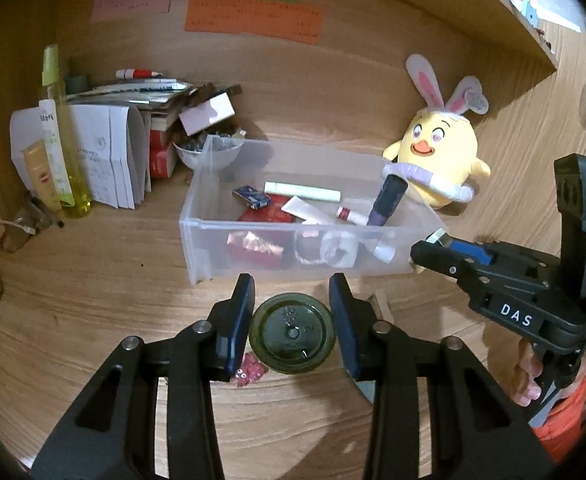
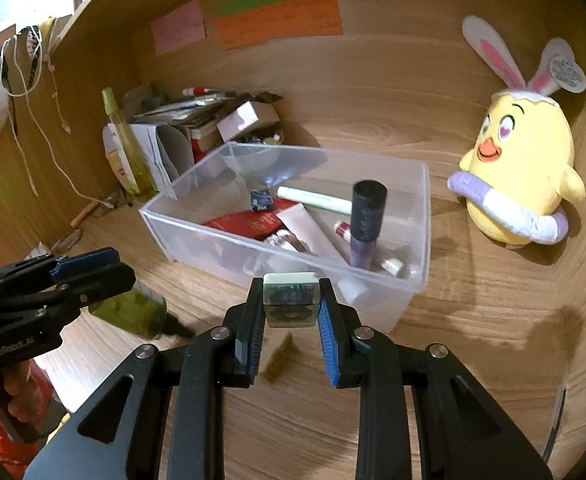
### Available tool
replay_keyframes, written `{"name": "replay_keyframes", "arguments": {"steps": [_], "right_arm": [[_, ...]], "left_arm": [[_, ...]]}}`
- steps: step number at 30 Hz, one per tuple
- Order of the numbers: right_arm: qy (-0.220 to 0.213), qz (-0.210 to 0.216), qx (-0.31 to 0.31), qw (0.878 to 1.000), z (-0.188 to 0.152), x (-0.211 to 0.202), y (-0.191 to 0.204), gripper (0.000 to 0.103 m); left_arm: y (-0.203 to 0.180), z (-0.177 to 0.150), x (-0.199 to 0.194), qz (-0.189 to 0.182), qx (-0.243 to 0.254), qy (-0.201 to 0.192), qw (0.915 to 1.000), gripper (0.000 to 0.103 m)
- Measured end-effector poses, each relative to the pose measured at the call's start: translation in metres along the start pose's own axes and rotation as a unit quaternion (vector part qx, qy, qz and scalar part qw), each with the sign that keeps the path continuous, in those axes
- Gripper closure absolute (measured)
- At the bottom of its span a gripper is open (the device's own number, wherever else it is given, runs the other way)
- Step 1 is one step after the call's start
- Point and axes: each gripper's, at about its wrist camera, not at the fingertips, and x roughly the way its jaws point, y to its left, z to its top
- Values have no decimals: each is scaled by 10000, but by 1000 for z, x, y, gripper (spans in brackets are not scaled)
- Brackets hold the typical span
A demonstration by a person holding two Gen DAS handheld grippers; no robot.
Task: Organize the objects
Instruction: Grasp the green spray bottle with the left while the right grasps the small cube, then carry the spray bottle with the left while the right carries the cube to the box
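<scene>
Before the clear bin [image 2: 413,280] at mid-worktop, right gripper [image 2: 291,300] clamps a small glass bottle [image 2: 291,294]; left gripper [image 1: 291,332] pinches a green jar [image 1: 293,334] by its curved sides, which may slip loose

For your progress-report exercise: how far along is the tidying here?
Done: several small items lie in the clear bin. In hand: the left claw grips a green jar; the right claw grips a small white-topped container. Left: binning both, plus the red bits on the desk.
</scene>
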Motion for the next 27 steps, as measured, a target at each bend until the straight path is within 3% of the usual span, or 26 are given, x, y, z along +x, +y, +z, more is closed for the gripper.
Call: {"name": "replay_keyframes", "arguments": {"steps": [2,3,5,8,11,13,19,23,27], "right_arm": [[-38,24,-15,10000,2,-1,2,80],[-64,39,-19,10000,4,-1,4,80],[-101,54,-40,9999,7,0,6,80],[-112,53,-80,9999,9,1,9,80],[-75,80,-86,9999,8,4,10,80],[-58,74,-76,9999,8,5,9,80],[8,132,-28,9999,9,11,9,80],[32,148,-17,9999,11,16,13,80],[-47,134,-5,9999,17,15,18,81]], "left_arm": [[1,4,-2,-54,-5,-20,10000,96],[1,6,-1,-99,-4,31,9999,101],[2,10,1,-167,-7,28,9999,101],[6,9,12,10,-2,148,9999,100],[17,2,17,-209,-195,389,9988,93],[24,-9,15,-211,-246,520,9981,76],[36,-42,-16,-88,-144,644,9978,45],[34,-61,-32,31,92,701,9975,42],[34,-74,-20,51,119,963,9953,41]]}}
